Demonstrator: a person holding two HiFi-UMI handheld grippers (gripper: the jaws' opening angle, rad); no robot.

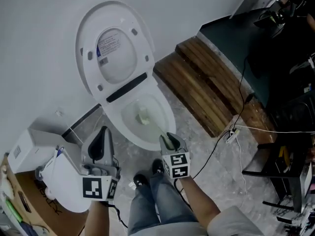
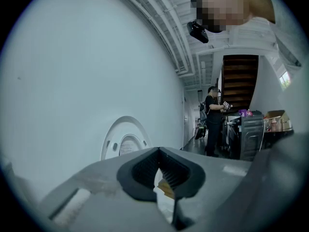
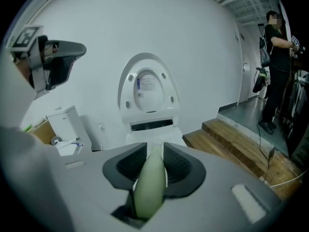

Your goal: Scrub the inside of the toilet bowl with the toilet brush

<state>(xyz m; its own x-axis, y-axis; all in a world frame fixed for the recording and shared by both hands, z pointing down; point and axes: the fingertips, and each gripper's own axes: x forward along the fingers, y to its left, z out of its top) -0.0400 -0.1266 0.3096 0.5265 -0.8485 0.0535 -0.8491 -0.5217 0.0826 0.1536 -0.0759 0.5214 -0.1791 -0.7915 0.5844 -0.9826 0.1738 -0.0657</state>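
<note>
Right tongs (image 3: 155,152) are gripping the toilet brush (image 3: 148,187) by its smooth, pale green handle. Its pale head is sitting ahead, down inside the toilet bowl (image 1: 170,122). Left tongs (image 2: 159,152) are hovering alongside, closed and empty.

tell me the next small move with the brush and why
Probably sweep the brush head sideways and up along the inner wall of the toilet bowl. The right gripper is shut on the toilet brush by its pale green handle. The head sits low in the middle of the bowl, and the lid is up. The left gripper is shut, empty and off to the side.
</note>
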